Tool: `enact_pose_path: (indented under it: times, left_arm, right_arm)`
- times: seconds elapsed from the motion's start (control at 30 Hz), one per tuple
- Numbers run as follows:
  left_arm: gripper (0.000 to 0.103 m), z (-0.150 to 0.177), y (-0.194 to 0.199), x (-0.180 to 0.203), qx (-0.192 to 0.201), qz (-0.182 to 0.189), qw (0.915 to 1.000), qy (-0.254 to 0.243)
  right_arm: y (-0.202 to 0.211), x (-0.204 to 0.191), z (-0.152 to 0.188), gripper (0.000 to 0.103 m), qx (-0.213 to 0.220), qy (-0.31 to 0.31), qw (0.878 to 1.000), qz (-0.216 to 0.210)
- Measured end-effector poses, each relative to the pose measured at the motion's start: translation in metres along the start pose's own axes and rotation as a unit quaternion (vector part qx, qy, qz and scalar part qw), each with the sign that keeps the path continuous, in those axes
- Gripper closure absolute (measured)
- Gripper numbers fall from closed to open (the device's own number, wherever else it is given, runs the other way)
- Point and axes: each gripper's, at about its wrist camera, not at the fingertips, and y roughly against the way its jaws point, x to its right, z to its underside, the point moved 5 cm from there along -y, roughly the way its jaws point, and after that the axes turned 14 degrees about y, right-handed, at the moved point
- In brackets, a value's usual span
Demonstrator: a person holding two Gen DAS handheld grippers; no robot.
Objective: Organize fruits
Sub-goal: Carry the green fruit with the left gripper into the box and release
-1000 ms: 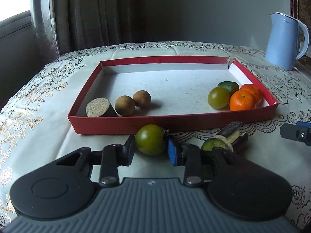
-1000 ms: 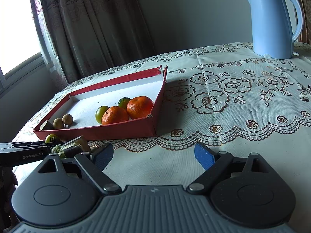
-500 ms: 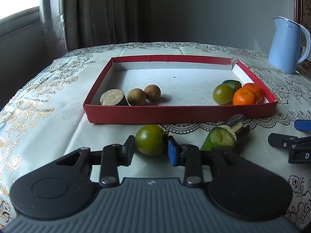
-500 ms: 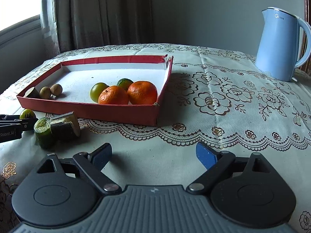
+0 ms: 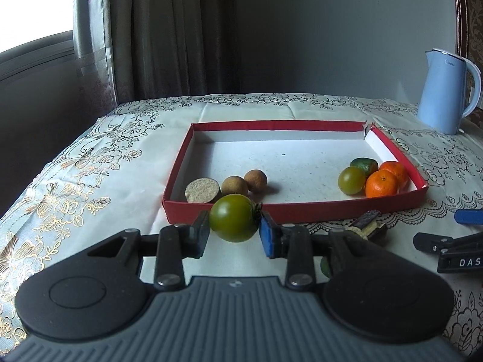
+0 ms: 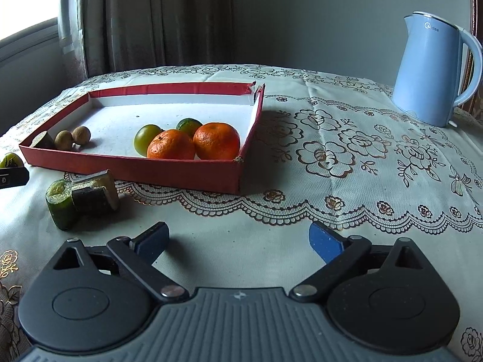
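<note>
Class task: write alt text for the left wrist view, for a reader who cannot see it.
The left gripper grips a green tomato before a red tray holding round brown fruits, a green tomato and oranges. A blue kettle stands far right.

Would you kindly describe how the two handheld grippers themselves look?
Both the left gripper and right gripper have a grey ribbed body, two black round discs, black linkage bars with silver rivets, and blue pads on the fingers. No sleeves or cables show.
</note>
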Motion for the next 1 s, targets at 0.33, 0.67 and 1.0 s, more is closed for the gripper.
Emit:
enact_pose_path:
  times: [0.33,0.67,1.0]
  left_arm:
    - [0.071,-0.038,-0.045,0.005,-0.002,-0.030,0.9995,0.004]
    - [0.071,-0.020,-0.066,0.034,-0.027,-0.010,0.9994,-0.017]
    - [0.071,-0.013,-0.072,0.049,-0.020,-0.009,0.9989,-0.041]
  right_arm:
    - [0.000,0.001,0.000,0.002,0.001,-0.003,1.000,-0.004]
    - [0.001,0.003,0.000,0.001,0.007,-0.014,1.000,-0.014]
    - [0.002,0.004,0.000,0.000,0.009,-0.018,1.000,-0.018]
